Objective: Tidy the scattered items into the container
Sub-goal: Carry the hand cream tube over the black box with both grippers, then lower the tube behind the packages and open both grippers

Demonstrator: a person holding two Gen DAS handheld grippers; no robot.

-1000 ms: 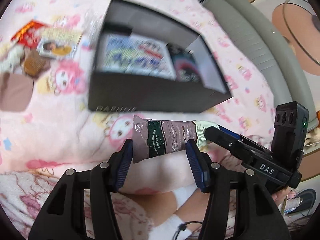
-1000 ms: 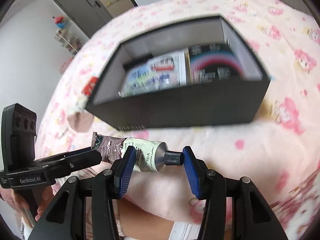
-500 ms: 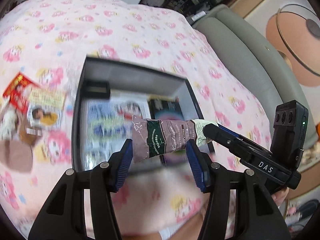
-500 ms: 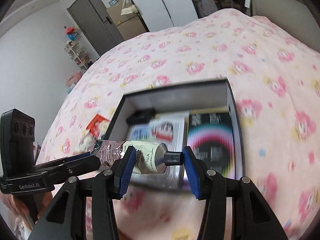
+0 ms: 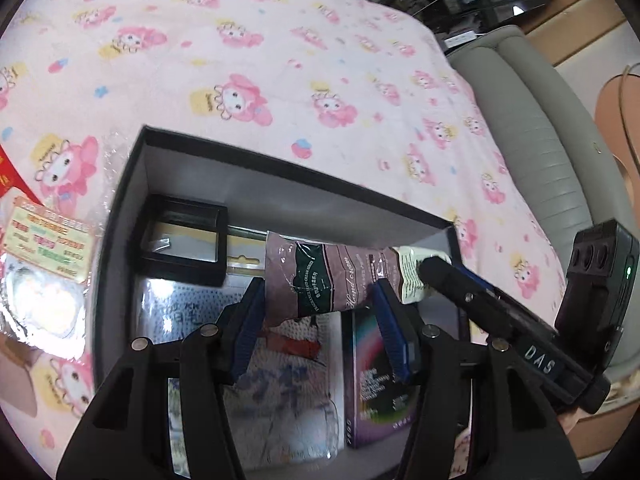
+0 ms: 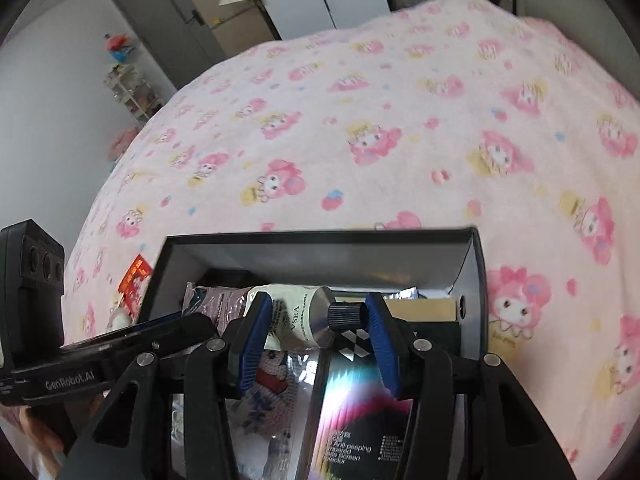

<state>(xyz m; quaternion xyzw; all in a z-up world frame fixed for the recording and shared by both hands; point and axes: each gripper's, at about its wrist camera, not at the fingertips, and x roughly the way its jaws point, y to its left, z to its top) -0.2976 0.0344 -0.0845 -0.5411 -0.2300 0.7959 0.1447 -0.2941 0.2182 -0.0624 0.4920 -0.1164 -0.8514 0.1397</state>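
We have the hand cream tube (image 5: 332, 280) carried crosswise by both grippers — the left gripper (image 5: 320, 320) has its jaws closed at mid width on the crimped end, the right gripper (image 6: 312, 332) has its jaws closed on the cap end, one blue pad against the black cap (image 6: 347, 315). The tube hangs over the open black box (image 5: 120, 216) on the bed, above what already lies in it: a small black frame case (image 5: 180, 244), a cartoon-print packet (image 5: 280, 384) and a screen-protector box (image 6: 360, 420).

Risks as we judge them:
- Uneven release — if one pair of jaws lets go first, the tube would swing on the other and could tip over the box wall onto the pink bedspread (image 5: 280, 60).
- The right grip looks slight, being partly on the cap; a twist between the two hands could slip it.
- Lowering both grippers together into the box, a finger may catch the rim and shove the box across the soft bed.
- The snack packets (image 5: 44, 240) outside the box at left are not yet in.
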